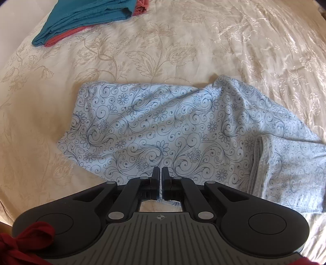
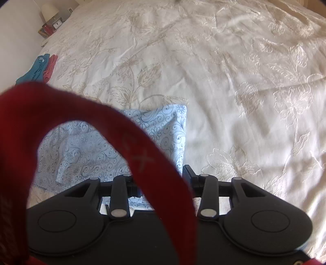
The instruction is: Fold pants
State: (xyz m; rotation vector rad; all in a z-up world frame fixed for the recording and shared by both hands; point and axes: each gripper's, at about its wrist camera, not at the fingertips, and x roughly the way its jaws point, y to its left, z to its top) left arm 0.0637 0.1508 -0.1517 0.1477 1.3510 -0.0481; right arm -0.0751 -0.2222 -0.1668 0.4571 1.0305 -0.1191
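Light blue pants with a dark swirl and flower print lie partly folded on the cream bedspread. A doubled-over part with its hem lies at the right. My left gripper is shut and empty, just above the pants' near edge. In the right wrist view the pants lie ahead and to the left. My right gripper stands open over their near right edge. A red strap hangs across the lens and hides its left finger.
A folded teal garment lies on a coral one at the far left of the bed, also in the right wrist view. A nightstand with a lamp and clock stands beyond. Red cloth sits by the left gripper body.
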